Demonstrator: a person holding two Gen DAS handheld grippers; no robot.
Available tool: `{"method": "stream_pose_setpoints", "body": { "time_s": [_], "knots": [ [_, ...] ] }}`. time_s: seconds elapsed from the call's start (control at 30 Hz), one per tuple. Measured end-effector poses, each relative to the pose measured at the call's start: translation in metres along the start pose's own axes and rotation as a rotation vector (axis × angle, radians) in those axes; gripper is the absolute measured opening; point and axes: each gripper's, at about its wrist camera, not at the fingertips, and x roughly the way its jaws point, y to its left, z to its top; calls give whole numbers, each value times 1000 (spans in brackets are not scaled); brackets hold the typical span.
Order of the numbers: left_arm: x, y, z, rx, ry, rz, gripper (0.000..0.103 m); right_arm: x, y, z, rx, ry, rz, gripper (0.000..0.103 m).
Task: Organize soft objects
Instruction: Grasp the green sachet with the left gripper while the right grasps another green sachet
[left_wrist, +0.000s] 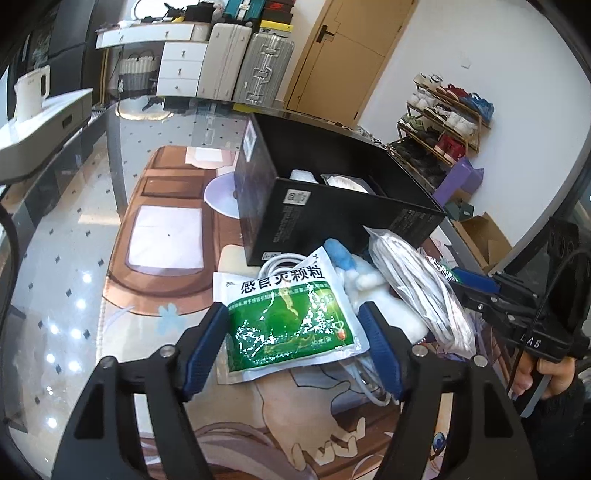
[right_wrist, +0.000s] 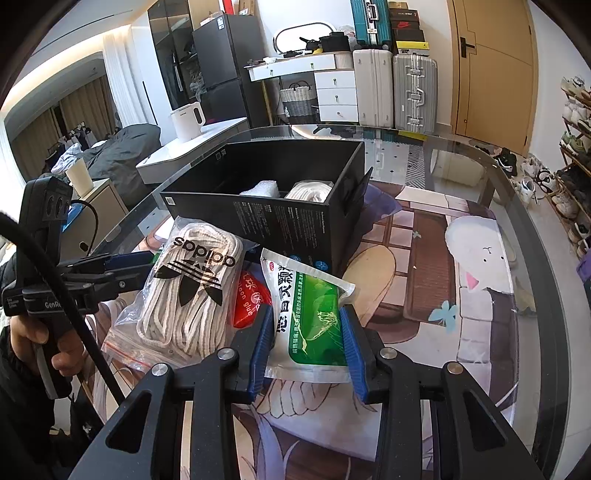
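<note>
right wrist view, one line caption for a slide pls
Right gripper shut on a green-and-white medicine sachet, beside a clear bag of white rope and an open black cardboard box.

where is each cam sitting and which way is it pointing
Left wrist: on the left gripper, angled down along its fingers at a green pouch before the black box; right gripper and right hand at right.
Right wrist: on the right gripper, clamped on a green pouch; left gripper and left hand at left.
Shared: box, bagged rope.
</note>
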Motion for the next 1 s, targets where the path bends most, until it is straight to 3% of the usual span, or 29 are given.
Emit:
{"method": "stream_pose_setpoints", "body": {
  "time_s": [0.23, 0.5, 1.0],
  "knots": [
    [1, 5, 0, -12, -6, 13, 70, 2, 0, 0, 0, 4, -1, 37],
    [-2, 2, -3, 6, -18, 0, 60, 2, 0, -1, -2, 4, -1, 37],
    [-27, -1, -2, 38, -78, 49, 56, -8, 3, 3, -18, -28, -10, 37]
  ]
}}
